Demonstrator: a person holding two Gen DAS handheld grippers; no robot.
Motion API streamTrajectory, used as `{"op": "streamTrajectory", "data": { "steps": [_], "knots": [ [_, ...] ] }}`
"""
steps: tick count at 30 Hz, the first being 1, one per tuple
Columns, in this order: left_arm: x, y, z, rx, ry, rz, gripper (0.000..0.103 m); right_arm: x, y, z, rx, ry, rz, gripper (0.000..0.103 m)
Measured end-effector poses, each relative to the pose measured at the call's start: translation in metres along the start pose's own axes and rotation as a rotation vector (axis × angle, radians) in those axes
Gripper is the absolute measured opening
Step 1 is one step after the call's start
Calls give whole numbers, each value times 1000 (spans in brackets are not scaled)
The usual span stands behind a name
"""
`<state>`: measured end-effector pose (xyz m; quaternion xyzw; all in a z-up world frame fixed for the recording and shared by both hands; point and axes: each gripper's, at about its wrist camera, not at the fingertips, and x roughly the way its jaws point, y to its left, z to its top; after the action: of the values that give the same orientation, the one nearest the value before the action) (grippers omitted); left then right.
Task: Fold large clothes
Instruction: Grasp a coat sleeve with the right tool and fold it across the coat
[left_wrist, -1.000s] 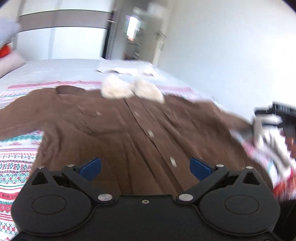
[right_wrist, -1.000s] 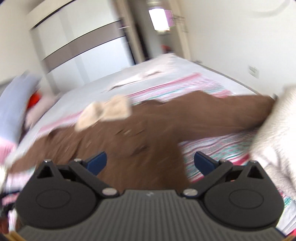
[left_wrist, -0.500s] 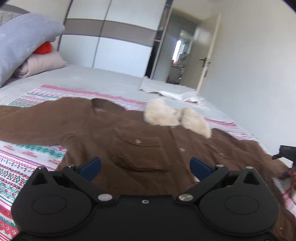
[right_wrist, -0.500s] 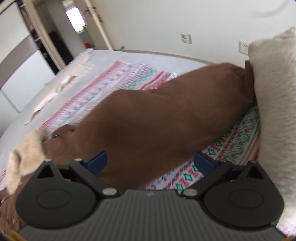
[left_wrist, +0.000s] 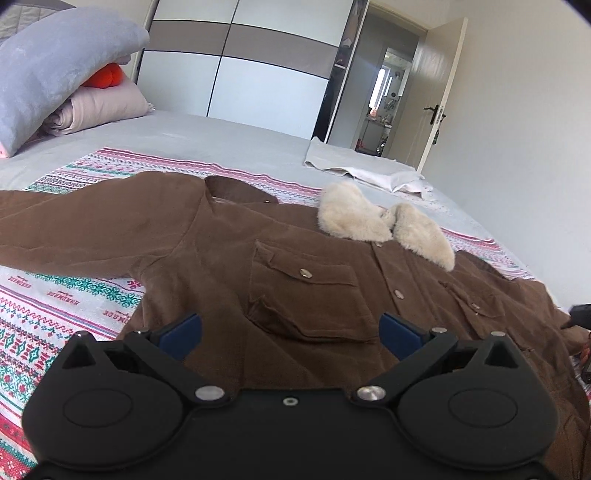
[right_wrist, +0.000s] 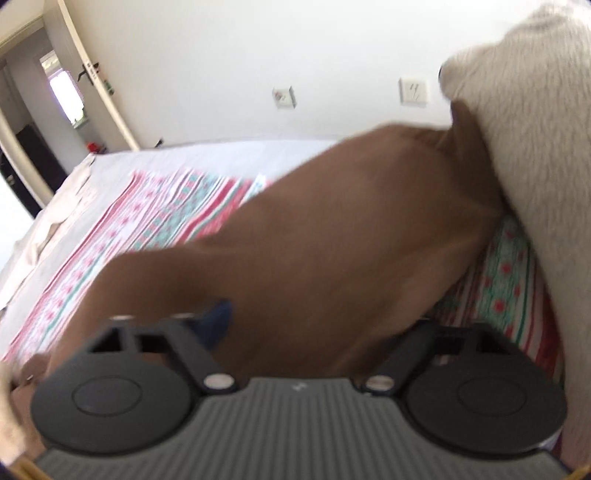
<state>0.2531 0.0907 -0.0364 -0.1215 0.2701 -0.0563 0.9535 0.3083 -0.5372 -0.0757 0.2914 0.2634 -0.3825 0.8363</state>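
Observation:
A brown jacket (left_wrist: 295, 295) with a cream fleece collar (left_wrist: 369, 221) lies spread face up on the patterned blanket (left_wrist: 55, 314). My left gripper (left_wrist: 290, 332) hovers open just above the jacket's chest pocket, nothing between its fingers. In the right wrist view, the jacket's sleeve (right_wrist: 332, 240) runs between the jaws of my right gripper (right_wrist: 299, 325), which are closing around it. The left blue pad (right_wrist: 218, 317) sits at the fabric's edge; the right pad is hidden under the sleeve. The picture is blurred.
A fluffy cream item (right_wrist: 535, 147) lies against the sleeve's far end. Grey and pink pillows (left_wrist: 55, 74) are stacked at the bed's head, and a white cloth (left_wrist: 362, 170) lies at the far corner. Behind stand a wardrobe (left_wrist: 258, 74) and an open door (left_wrist: 436, 103).
Both grippers came lower and closer to the jacket. The right one swung over to the sleeve, and its jaws narrowed from wide open with the sleeve between them.

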Motion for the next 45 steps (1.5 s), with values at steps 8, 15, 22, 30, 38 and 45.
{"op": "streamTrajectory", "data": {
  "steps": [8,15,22,30,38,45],
  "knots": [
    [2,0,0,3,6,-1,103,-57,15,6,-179,-240,142,6],
    [-6,-4,1,16,-14,-19,103,-165,88,-21,-554,-447,384,5],
    [-8,-6,1,31,-20,-13,103,-223,183,-137,-1097,-386,646,6],
    [-6,-6,0,37,-6,-5,103,-158,208,-284,-1440,-36,568,18],
    [-9,-23,-5,100,-7,-16,103,-196,173,-237,-1227,21,693,58],
    [-5,-78,-2,320,6,-51,103,-226,118,-177,-1002,32,736,79]
  ]
}}
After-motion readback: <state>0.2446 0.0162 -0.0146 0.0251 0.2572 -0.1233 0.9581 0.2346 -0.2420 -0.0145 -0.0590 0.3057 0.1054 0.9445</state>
